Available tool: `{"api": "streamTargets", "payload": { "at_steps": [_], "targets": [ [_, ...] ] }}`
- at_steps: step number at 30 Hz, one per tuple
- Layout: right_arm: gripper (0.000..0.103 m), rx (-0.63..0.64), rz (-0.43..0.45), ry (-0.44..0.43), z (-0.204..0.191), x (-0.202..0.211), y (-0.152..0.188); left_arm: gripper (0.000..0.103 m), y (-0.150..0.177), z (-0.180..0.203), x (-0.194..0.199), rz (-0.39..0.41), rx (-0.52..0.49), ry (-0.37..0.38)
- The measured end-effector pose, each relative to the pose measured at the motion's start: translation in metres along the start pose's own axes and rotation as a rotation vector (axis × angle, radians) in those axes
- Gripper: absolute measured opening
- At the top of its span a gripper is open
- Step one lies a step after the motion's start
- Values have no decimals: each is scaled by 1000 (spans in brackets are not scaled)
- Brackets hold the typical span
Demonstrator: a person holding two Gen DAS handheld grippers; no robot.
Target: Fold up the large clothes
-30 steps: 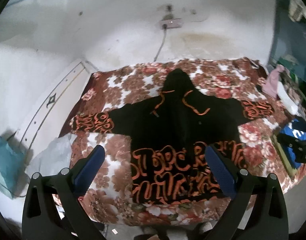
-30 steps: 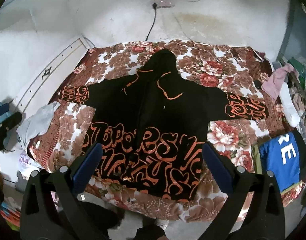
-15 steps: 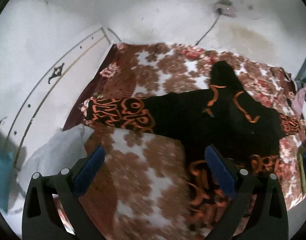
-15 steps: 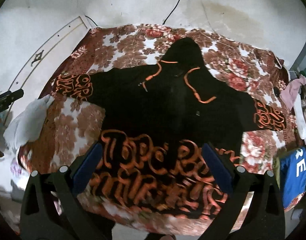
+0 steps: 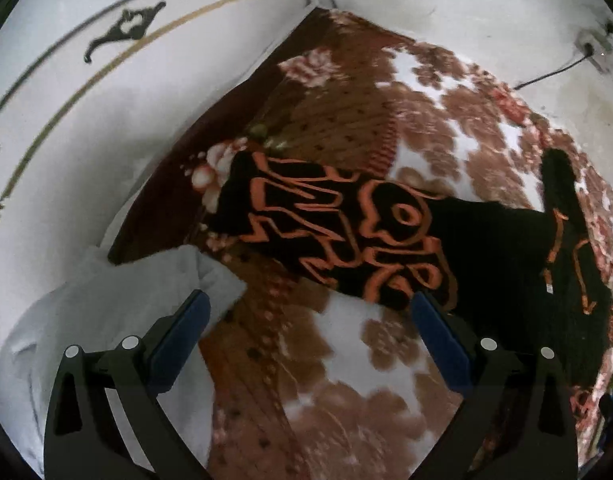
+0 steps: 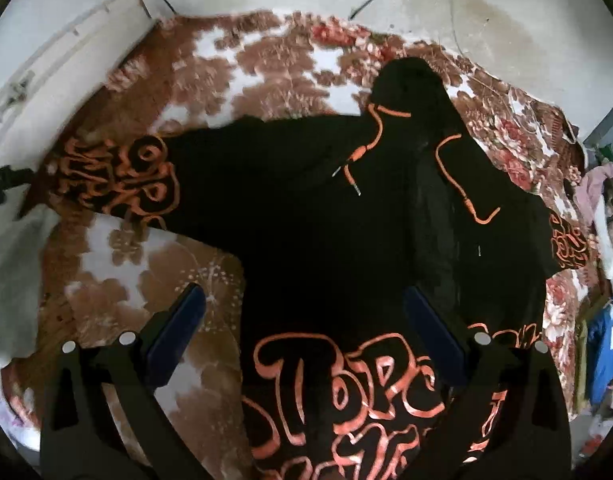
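The hoodie [image 6: 330, 240] lies spread flat on the bed [image 5: 346, 360], one sleeve [image 5: 326, 224] reaching the bed's wall-side edge, while left gripper [image 5: 308, 326] and right gripper [image 6: 304, 320] hover above it, both released.

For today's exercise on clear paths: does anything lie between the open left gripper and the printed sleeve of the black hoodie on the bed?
Nothing visible does. Only bare floral blanket lies between the left gripper and the black hoodie's orange-lettered sleeve. A white cloth sits off to the side, not across the path.
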State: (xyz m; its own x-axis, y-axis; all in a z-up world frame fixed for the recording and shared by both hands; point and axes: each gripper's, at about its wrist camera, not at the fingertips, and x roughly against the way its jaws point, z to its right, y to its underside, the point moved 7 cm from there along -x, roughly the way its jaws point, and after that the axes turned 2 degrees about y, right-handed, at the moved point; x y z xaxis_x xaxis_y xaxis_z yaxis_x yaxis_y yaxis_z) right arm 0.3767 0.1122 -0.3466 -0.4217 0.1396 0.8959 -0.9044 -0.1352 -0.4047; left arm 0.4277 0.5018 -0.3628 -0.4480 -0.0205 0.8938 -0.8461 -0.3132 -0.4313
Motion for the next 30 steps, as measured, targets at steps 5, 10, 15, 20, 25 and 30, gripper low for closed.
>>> {"api": "streamTargets", "payload": {
  "at_steps": [5,10,15,20,25,30],
  "targets": [
    [98,-3,-31,-9,-45,-49,-7,98,-13,-28,-55,29,25,71],
    [98,65,-71,-94,-84,-97,0,98,-28,-59,-109,44,51,61],
    [98,248,2,-89,-109,-118,9,98,-32,-79,-158,-20,123,97],
    [98,367,76,-70,-120,-124,15,98,-29,-83,-176,-28,147,82],
    [98,371,86,-41,-118,-137,16,63,-33,-64,-173,-13,73,50],
    [98,394,121,-21,-120,-143,8,34,-43,-49,-151,47,47,107]
  ]
}}
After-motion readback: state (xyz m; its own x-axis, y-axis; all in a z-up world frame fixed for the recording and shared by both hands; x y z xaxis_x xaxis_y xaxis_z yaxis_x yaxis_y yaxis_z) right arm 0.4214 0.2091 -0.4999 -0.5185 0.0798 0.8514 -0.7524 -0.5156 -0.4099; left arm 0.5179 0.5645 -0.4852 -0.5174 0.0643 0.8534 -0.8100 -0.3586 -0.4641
